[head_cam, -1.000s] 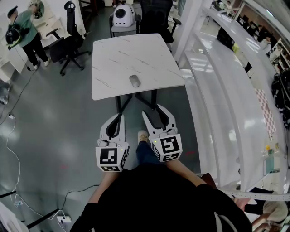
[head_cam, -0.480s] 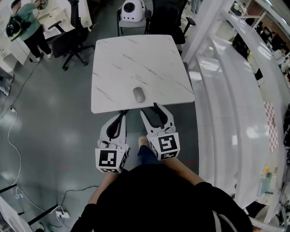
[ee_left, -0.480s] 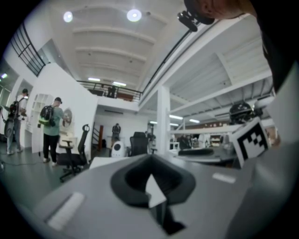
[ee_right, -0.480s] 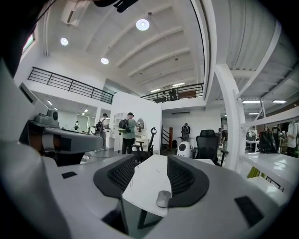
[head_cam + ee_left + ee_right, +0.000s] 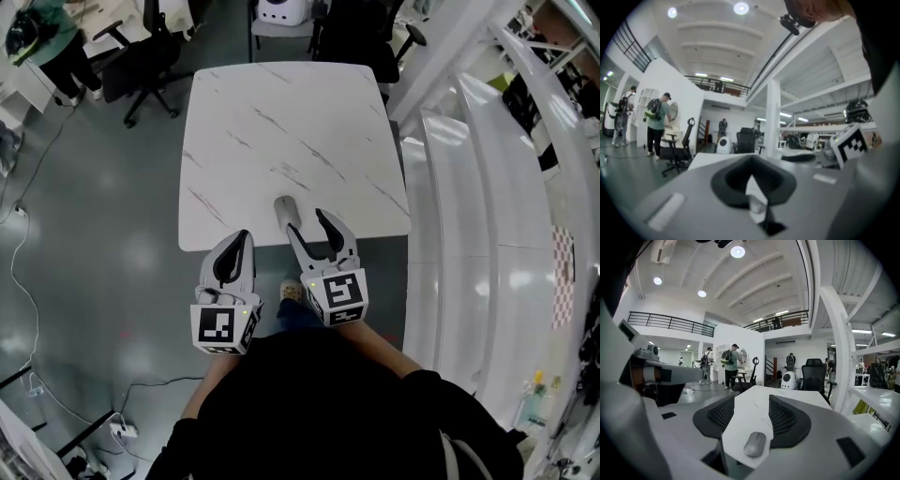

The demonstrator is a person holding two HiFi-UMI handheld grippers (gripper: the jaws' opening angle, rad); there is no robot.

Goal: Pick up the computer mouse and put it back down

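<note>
A grey computer mouse [image 5: 286, 208] lies near the front edge of the white marble table [image 5: 281, 112]. My right gripper [image 5: 307, 225] hovers at that edge, and its jaws are opening. The mouse sits just ahead of its tips, untouched. In the right gripper view the mouse [image 5: 754, 444] lies on the table [image 5: 750, 416] in the gap framed by the right gripper [image 5: 751, 399]. My left gripper [image 5: 232, 251] hangs at the table's front edge, left of the mouse. Its tips meet, with nothing held. In the left gripper view the left gripper [image 5: 751, 161] shows only a thin sliver between its pads.
A white curved counter [image 5: 469, 187] runs along the right side. Beyond the table stand black office chairs [image 5: 141, 70] and a white round machine [image 5: 281, 9]. A person [image 5: 42, 42] stands far left. Cables [image 5: 19, 281] trail on the grey floor.
The table and mouse have come much closer as both grippers advanced to the table's front edge. The right jaws now stand wider. The mouse has not moved on the table.
</note>
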